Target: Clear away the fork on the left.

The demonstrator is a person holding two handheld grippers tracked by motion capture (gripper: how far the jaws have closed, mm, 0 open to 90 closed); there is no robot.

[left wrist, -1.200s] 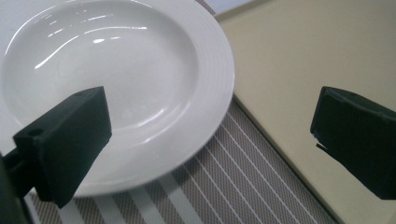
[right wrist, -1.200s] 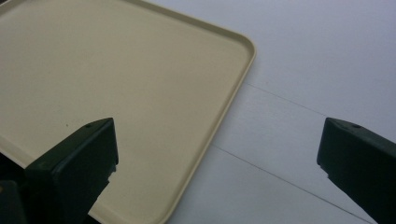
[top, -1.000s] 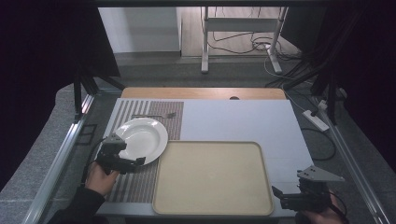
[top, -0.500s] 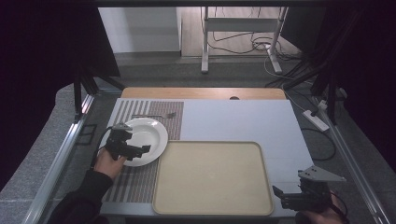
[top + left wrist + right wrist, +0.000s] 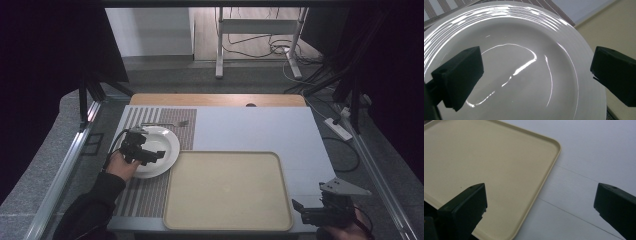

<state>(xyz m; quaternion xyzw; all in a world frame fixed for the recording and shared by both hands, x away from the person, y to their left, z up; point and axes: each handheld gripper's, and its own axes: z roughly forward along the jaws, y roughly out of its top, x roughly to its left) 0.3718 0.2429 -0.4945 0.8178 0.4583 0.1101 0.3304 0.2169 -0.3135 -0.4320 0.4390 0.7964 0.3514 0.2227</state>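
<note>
From the high view, your left gripper [image 5: 159, 154] sits over the round white ceramic plate [image 5: 167, 139], which lies on the brown-and-white striped placemat [image 5: 145, 192] at the left of the pale grey table top [image 5: 250, 127]. The plate's right edge is just beside the top-left corner of the large beige plastic tray [image 5: 227, 190], which takes up the middle of the table in front of you. A silver metal fork [image 5: 165, 123] lies on the placemat just beyond the plate, apart from it. Your right gripper [image 5: 300, 209] hangs low at the near right corner of the table, just off the tray's right edge, with its grey three-cornered plate on top.

In the left gripper view, your jaws stand wide apart with nothing between them. The white plate [image 5: 524, 65] lies below them, glossy and bare, its ridged rim catching the light. The left jaw is over the plate's well and the right jaw over its rim, beside the beige tray [image 5: 614, 27].

In the right gripper view, your jaws are again spread wide and hold nothing. Below them lies the rounded corner of the beige tray [image 5: 486, 165], with the grey table top [image 5: 586, 170] beside it; the left jaw hangs over the tray and the right one over the bare table.
</note>
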